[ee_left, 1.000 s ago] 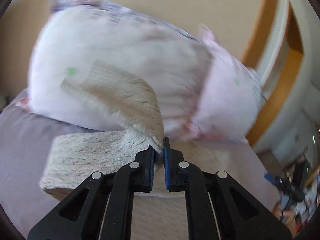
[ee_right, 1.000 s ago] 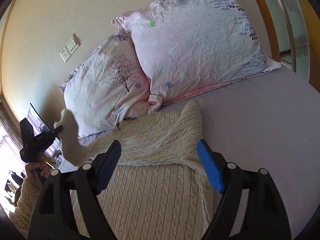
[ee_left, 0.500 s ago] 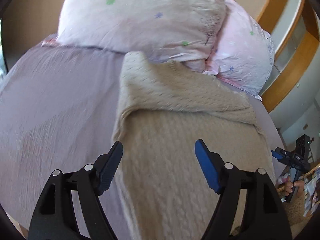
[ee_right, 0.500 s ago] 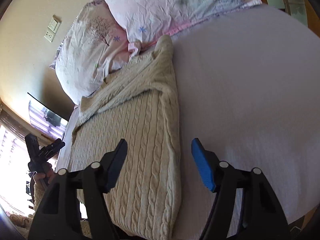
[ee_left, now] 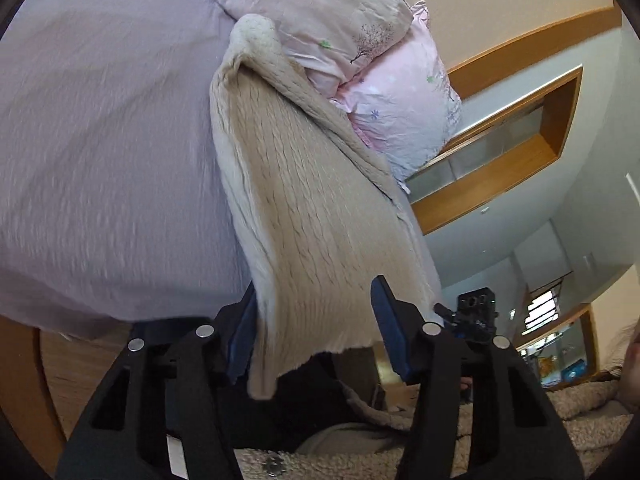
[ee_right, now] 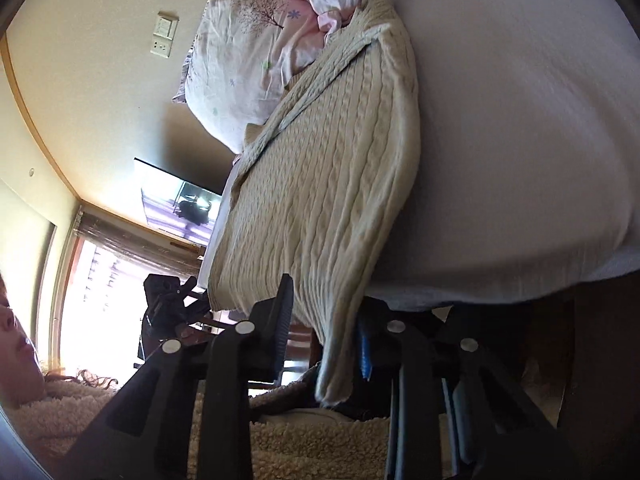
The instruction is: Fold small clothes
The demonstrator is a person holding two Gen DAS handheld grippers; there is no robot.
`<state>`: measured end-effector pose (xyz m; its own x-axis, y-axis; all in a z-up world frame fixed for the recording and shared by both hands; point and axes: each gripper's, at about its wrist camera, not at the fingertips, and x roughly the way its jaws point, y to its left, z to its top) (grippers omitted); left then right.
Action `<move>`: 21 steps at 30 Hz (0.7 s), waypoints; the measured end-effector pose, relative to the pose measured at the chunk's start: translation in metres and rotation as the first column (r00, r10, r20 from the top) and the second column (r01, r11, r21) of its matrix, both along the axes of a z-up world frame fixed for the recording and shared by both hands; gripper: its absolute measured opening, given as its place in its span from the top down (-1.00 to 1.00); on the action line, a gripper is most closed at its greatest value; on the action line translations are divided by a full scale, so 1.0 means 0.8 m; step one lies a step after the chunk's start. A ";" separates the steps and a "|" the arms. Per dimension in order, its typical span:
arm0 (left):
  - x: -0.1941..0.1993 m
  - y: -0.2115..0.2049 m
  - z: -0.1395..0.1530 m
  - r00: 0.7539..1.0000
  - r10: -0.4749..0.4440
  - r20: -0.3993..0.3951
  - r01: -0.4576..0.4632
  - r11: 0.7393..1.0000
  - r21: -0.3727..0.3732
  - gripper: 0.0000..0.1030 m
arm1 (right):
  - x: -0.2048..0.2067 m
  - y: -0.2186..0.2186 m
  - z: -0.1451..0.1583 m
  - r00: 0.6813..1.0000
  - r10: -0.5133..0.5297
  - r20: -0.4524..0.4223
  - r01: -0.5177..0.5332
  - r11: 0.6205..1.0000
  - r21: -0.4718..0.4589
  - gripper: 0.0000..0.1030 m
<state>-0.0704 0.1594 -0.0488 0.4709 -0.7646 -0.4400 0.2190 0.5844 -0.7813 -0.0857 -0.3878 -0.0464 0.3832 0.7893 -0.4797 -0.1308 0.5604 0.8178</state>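
Note:
A cream cable-knit sweater (ee_left: 304,200) lies lengthwise on the bed, sleeves folded in, its hem hanging over the near bed edge. It also shows in the right wrist view (ee_right: 332,160). My left gripper (ee_left: 316,328) is open, its blue-padded jaws either side of the hem's left corner. My right gripper (ee_right: 324,328) is open, its jaws either side of the hem's right corner. Neither is closed on the cloth.
The bed has a pale lilac sheet (ee_left: 100,140). Two floral pillows (ee_left: 360,40) lie at the head, touching the sweater's top. A wooden-trimmed wall (ee_left: 520,152) stands right. A window (ee_right: 104,288) and the person's fleece top (ee_right: 304,448) are close below.
Both grippers dropped down and back from above the sweater to its hem at the bed's near edge. The left gripper let go of the sleeve a second ago and stayed open.

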 end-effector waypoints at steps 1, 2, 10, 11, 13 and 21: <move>-0.008 -0.002 -0.006 1.000 0.001 -0.012 -0.001 1.000 -0.004 -0.08 | -0.004 0.003 -0.003 1.000 0.003 -0.008 -0.003 1.000 -0.008 0.48; -0.013 -0.005 -0.010 1.000 0.002 -0.018 -0.002 1.000 0.002 -0.08 | -0.007 0.005 -0.006 1.000 0.005 -0.014 -0.006 1.000 -0.015 0.54; 0.010 -0.026 0.003 1.000 -0.017 -0.016 0.017 1.000 0.017 0.85 | 0.004 0.031 0.059 0.974 0.054 0.220 -0.045 0.998 -0.045 0.85; 0.017 -0.026 0.017 1.000 -0.018 0.009 0.018 1.000 0.017 0.85 | 0.011 0.031 0.078 0.962 0.050 0.267 -0.039 0.998 -0.045 0.85; 0.038 -0.024 0.045 0.998 -0.012 0.057 0.011 1.000 0.017 0.85 | 0.035 0.032 0.114 0.933 0.040 0.358 -0.031 0.999 -0.030 0.85; 0.238 -0.022 0.148 0.957 0.194 0.214 -0.214 0.974 0.075 0.86 | 0.232 0.033 0.197 0.858 -0.148 0.491 0.195 0.980 -0.046 0.85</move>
